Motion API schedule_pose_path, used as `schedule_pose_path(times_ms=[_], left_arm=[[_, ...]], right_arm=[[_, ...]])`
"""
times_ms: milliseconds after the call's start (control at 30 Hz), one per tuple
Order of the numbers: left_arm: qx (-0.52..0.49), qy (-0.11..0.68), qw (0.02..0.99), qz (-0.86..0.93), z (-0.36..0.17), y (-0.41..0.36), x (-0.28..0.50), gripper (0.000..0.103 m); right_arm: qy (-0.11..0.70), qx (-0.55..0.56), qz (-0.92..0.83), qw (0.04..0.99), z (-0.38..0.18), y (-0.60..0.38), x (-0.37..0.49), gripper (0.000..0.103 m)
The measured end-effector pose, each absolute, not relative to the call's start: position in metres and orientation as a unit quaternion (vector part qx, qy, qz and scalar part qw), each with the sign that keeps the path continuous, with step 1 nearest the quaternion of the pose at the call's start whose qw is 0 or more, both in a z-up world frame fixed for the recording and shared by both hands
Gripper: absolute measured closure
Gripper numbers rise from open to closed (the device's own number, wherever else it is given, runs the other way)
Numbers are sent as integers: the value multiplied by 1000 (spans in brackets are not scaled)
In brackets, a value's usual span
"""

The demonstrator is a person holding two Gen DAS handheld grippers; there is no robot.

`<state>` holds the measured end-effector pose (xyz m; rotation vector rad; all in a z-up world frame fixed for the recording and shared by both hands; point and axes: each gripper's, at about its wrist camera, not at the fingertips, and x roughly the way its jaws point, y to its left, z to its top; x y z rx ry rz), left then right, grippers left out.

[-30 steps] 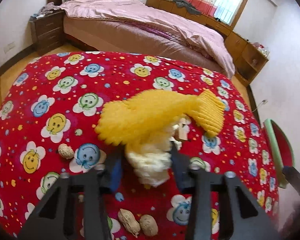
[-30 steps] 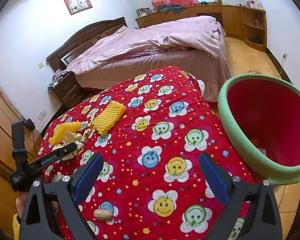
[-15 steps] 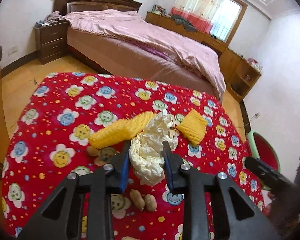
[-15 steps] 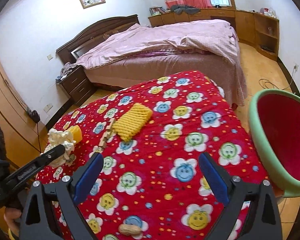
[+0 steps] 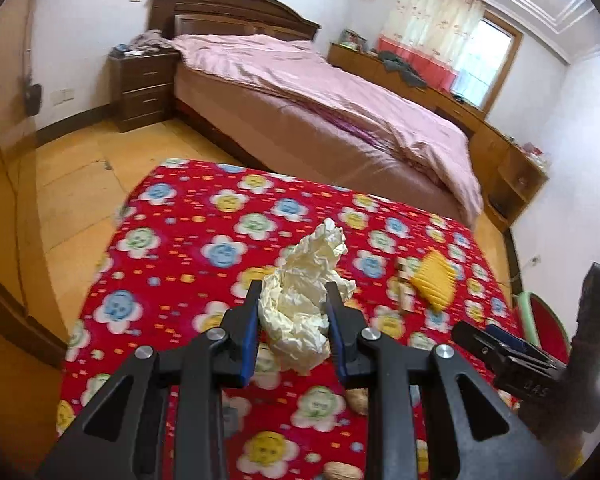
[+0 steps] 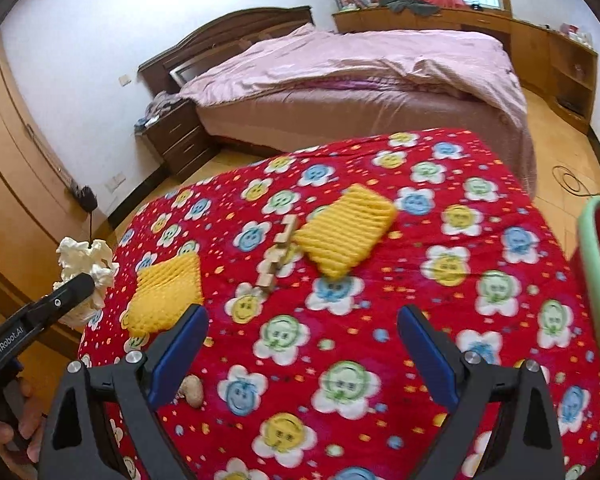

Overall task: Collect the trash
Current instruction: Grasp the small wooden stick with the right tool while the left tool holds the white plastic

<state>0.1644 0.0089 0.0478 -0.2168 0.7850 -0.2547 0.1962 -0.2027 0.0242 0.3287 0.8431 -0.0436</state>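
Held up above the red smiley-flower tablecloth [image 5: 188, 248] is a crumpled white paper wad [image 5: 304, 280], with my left gripper [image 5: 293, 292] shut on it. In the right wrist view the same wad [image 6: 84, 256] and the left gripper [image 6: 66, 294] show at the table's left edge. My right gripper [image 6: 302, 316] stands open over the cloth with nothing between its fingers. Two yellow foam nets [image 6: 348, 236] [image 6: 168, 296] lie on the cloth with a string of small wooden blocks [image 6: 278, 256] between them. The red bin with a green rim [image 6: 596, 300] is at the right edge.
Peanuts lie on the cloth near the front [image 6: 192, 390] [image 5: 358, 400]. A bed with a pink cover [image 6: 360, 72] stands behind the table, with a nightstand [image 5: 144, 84] and low wooden cabinets [image 6: 556, 56] along the walls. A wardrobe [image 6: 16, 184] is at the left.
My left gripper has lifted the paper wad off the cloth, away from the yellow net. The right gripper has swung left across the table, away from the bin.
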Motion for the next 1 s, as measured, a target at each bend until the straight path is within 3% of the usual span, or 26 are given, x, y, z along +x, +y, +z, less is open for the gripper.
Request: schedule_pose_path(times_ms=[100, 233, 500, 733, 833, 867, 1000], left_arm=[[-106, 381, 914, -93, 38, 20, 171, 73], [-115, 384, 914, -63, 23, 31, 179, 73], [-115, 381, 917, -38, 2, 37, 186, 73], [-114, 386, 914, -48, -5, 33, 187, 73], [-115, 389, 913, -48, -5, 30, 186, 73], [-113, 389, 913, -49, -5, 29, 186, 73], [-110, 389, 913, -52, -5, 26, 186, 73]], right_arm=[[415, 152, -16, 897, 18, -191, 207, 18], [420, 141, -15, 896, 12, -181, 221, 25], [434, 123, -31, 892, -7, -171, 245, 50], [425, 92, -57, 899, -15, -163, 252, 65], [421, 85, -68, 901, -16, -163, 252, 79], [420, 88, -69, 900, -16, -164, 252, 89], [420, 114, -55, 899, -15, -173, 249, 90]])
